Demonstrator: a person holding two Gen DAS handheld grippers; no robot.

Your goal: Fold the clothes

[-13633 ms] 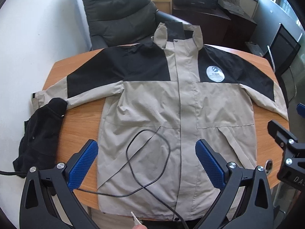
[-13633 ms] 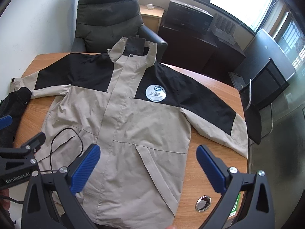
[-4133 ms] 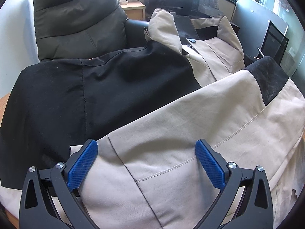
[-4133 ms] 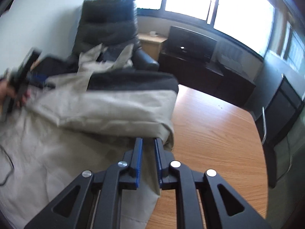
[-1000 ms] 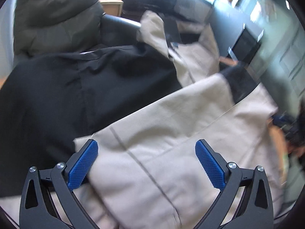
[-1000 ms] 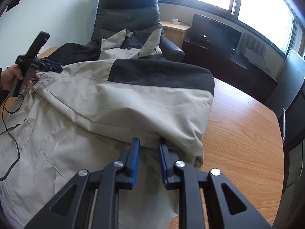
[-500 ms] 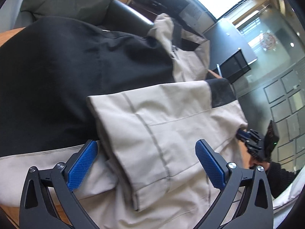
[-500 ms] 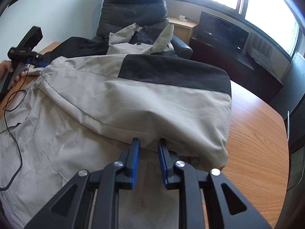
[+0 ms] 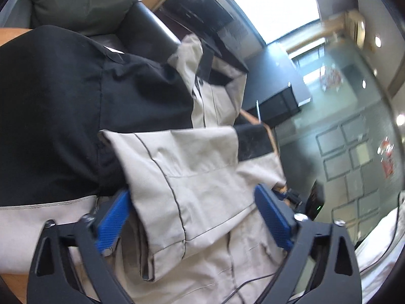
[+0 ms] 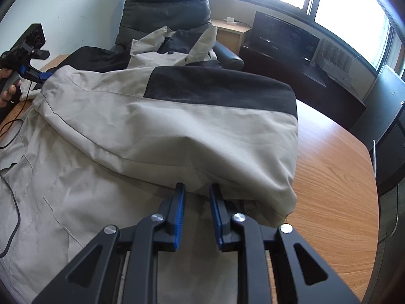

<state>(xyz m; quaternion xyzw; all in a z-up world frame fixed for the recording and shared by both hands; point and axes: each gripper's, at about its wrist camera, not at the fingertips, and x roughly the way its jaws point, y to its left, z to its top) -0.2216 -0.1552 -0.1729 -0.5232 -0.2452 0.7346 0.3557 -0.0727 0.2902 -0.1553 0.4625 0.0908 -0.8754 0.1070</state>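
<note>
- The jacket (image 10: 76, 152), beige with black shoulder panels, lies spread on the wooden desk (image 10: 336, 177), its collar at the far edge by the dark armchair (image 10: 167, 0).
- Its right sleeve (image 10: 202, 116) is folded across the chest, the cuff end at the left near the left tongs (image 10: 38, 76), the folded shoulder edge at the right overhanging the near fabric.
- Judging from this, the step in hand is laying that sleeve flat over the body. To do it well, the fold line at the right should run straight from the shoulder down the side, and the sleeve should lie without the bulge that now humps in its middle.
- The right tongs (image 10: 196, 210) sit low and near, pointing at the underside of the sleeve's near edge; the jaws stand slightly apart, and I cannot tell whether any fabric lies between them.
- The left tongs, held by a hand (image 10: 7, 86) at the far left, point right along the desk toward the cuff; in their own view the jaws are spread wide on either side of the cuff (image 9: 177, 202), gripping nothing.
- A thin black cable (image 10: 10, 177) lies over the jacket's left near part; it is best kept clear of any fold.
</note>
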